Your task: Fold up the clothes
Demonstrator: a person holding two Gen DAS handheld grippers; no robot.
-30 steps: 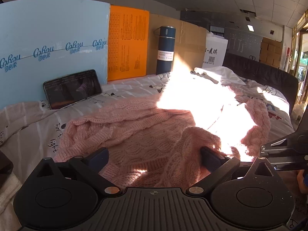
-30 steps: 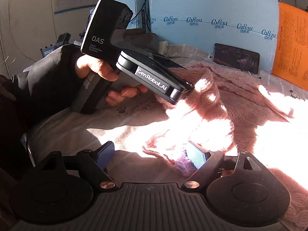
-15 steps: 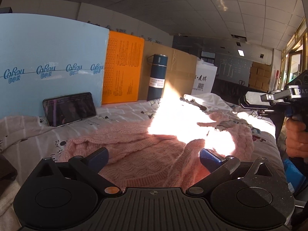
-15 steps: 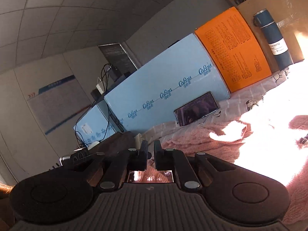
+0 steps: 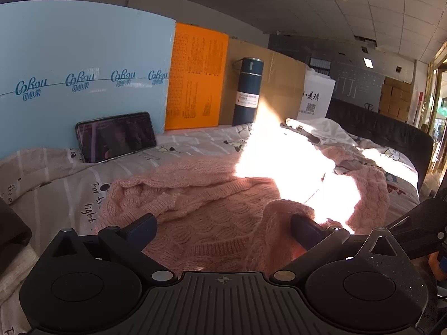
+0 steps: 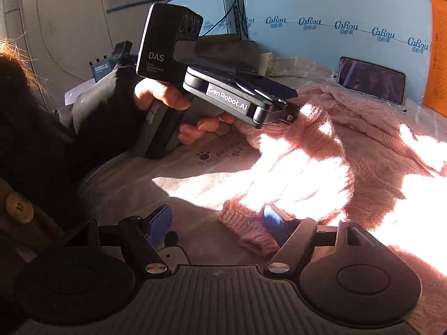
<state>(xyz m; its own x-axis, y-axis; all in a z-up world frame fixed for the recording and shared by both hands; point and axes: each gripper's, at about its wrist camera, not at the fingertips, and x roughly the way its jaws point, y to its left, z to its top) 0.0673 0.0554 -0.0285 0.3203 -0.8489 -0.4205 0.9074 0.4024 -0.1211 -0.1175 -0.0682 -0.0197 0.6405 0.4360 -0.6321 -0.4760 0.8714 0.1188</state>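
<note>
Pink knit sweater (image 5: 212, 217) lies spread and rumpled across the bed (image 5: 56, 184), on its printed sheet, covering most of the middle; strong sun washes out the far half.

Left gripper (image 5: 223, 227): jaws wide apart, low over the sweater's near edge. Knit fills the gap between the fingers; a raised fold sits against the right finger (image 5: 306, 230). Not clamped.

Right gripper (image 6: 216, 222): jaws apart, a sleeve cuff (image 6: 245, 231) lying between the blue pads, closer to the right pad (image 6: 275, 220); contact cannot be told. Bare sheet lies under the left pad.

In the right wrist view the left gripper's body (image 6: 223, 95) is held by a hand (image 6: 167, 100), its tip at the sweater's upper edge.

Back edge of bed: blue board (image 5: 78, 78), phone (image 5: 116, 136) leaning on it, orange panel (image 5: 195, 78), dark bottle (image 5: 247, 92), white bag (image 5: 315, 97). Bare sheet lies between the sweater and these.
</note>
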